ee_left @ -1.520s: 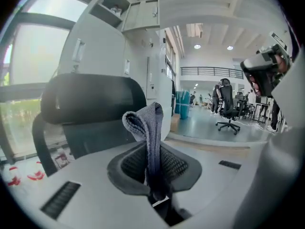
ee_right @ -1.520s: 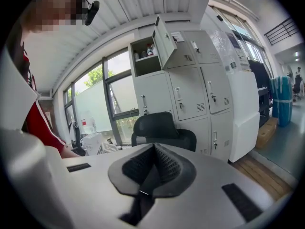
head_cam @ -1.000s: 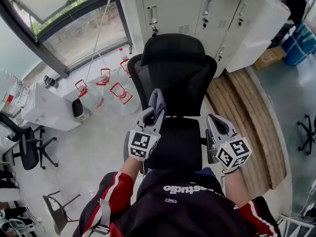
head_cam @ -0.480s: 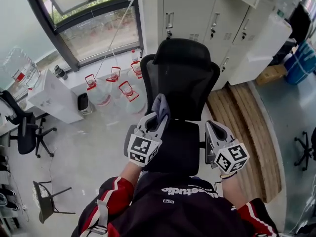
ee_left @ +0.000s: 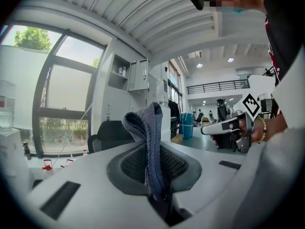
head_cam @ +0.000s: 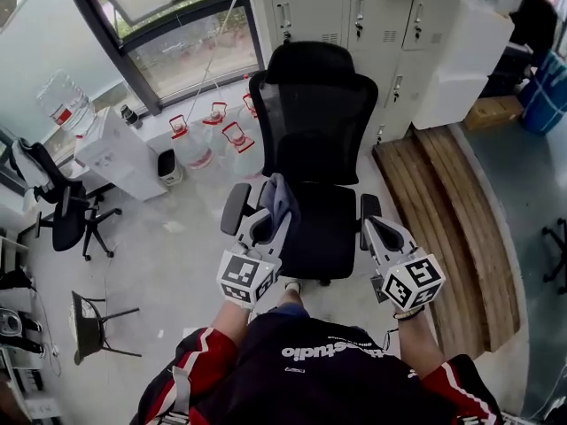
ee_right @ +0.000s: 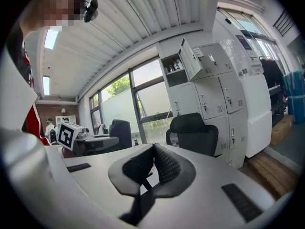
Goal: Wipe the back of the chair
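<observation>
A black mesh office chair (head_cam: 314, 122) stands in front of me with its seat toward me; its backrest (ee_right: 194, 132) also shows in the right gripper view. My left gripper (head_cam: 262, 224) is shut on a folded grey-blue cloth (head_cam: 280, 197) that sticks up from its jaws (ee_left: 148, 142), just above the chair's left armrest (head_cam: 234, 209). My right gripper (head_cam: 377, 228) is shut with nothing between its jaws (ee_right: 153, 163), held near the right armrest (head_cam: 367, 209). Neither gripper touches the backrest.
Grey lockers (head_cam: 354, 11) stand behind the chair. Several water jugs (head_cam: 213, 131) and a white dispenser (head_cam: 120, 158) line the window at left. Another black chair (head_cam: 58, 211) is far left, a small stool (head_cam: 93, 321) nearer. Wooden boards (head_cam: 452, 211) lie on the floor at right.
The chair now sits farther from me, with its whole seat and both armrests in view. Both grippers have come down and back a little; the cloth is still held.
</observation>
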{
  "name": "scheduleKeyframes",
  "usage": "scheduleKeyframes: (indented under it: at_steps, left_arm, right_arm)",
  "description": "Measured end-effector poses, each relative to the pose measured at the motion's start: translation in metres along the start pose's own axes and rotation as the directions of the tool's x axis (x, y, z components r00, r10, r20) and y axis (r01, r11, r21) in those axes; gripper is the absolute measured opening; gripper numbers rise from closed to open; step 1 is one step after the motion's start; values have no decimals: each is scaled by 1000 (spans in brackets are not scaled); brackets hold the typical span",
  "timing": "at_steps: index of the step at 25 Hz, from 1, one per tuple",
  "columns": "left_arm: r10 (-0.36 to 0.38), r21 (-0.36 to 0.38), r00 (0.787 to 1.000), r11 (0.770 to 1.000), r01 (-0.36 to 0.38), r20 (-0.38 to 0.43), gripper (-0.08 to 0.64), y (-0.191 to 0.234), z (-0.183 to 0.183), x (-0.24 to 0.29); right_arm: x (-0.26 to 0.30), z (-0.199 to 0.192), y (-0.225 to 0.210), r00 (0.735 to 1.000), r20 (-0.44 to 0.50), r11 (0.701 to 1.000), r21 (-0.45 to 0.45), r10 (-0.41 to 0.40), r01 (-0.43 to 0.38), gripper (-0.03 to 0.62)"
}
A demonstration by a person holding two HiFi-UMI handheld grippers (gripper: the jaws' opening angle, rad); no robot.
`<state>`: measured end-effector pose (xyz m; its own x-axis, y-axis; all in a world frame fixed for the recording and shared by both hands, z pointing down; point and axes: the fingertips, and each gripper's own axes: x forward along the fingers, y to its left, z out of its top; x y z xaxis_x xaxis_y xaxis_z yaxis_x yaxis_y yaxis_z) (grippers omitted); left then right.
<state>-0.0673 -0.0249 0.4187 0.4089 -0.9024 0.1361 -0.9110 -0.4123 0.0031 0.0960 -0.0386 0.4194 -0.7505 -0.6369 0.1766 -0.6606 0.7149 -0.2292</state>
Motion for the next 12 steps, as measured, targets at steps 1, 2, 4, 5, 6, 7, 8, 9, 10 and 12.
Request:
scheduleKeyframes:
  at_steps: [1,2,4,5,6,7,8,9,10,12]
  left_arm:
    - [7,-2,1000,1000,-7,-5,57,-11,-1,-11]
    - [13,-2,1000,1000,-13,-11,57,-20,-1,-21]
    - [21,1,999,1000,-21,-24,57,-34,-1,-38]
    - [21,-1,999,1000,-21,-28,57,-40,0,-45]
    - [18,-9,999,1000,-18,-28,57,-45,1,-51]
    - [11,-17,1000,1000,-12,-25,57,-51,2,-55]
    - [3,-21,1000,1000,-3,-19,57,-57,4,-59]
    - [-7,-19,1000,1000,7,-14,57,-63,7,-62]
    - [-18,-13,1000,1000,17,-9,57,-70,9,-65]
    - [-38,-1,999,999,38,-3,57,-83,14,-74]
  right_arm:
    - [-12,-6,3,1000,-2,1000,9,5,-5,14]
    - [-22,-10,7,1000,-1,1000,20,11,-11,14]
    - [-39,-15,16,1000,6,999,33,23,-23,14]
    - [-47,-15,20,1000,12,999,33,23,-23,14]
    - [-55,-15,23,1000,22,999,32,18,-19,14]
    - [-63,-14,25,999,32,999,34,10,-11,14]
    - [-71,-13,26,999,42,999,39,1,-3,14]
    - [-80,-13,28,999,49,999,47,-9,7,14]
    - [-88,-14,30,998,54,998,54,-19,16,14]
    - [-105,-19,39,998,54,997,62,-38,35,14]
